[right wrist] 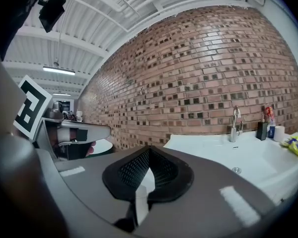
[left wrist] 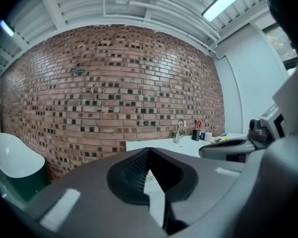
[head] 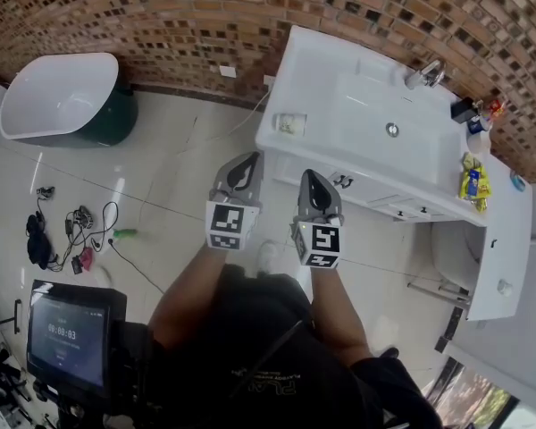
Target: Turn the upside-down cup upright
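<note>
A small pale cup-like object [head: 289, 123] stands on the near left corner of the white sink counter [head: 339, 150]; I cannot tell from here which way up it is. My left gripper [head: 248, 163] and right gripper [head: 311, 182] hang side by side over the floor, just short of the counter's front edge, both pointing at it. Each has its jaws closed tip to tip with nothing held. In the left gripper view the left gripper [left wrist: 149, 150] points at the counter [left wrist: 179, 147]. The right gripper [right wrist: 149, 149] faces the basin [right wrist: 228, 155] in the right gripper view.
A faucet [head: 426, 74], a drain [head: 392, 130], bottles [head: 472, 114] and a yellow packet [head: 471, 181] are on the counter's far side. A white and green bathtub [head: 62, 96] stands left. Cables [head: 71, 231] lie on the tiled floor. A brick wall [head: 205, 16] runs behind.
</note>
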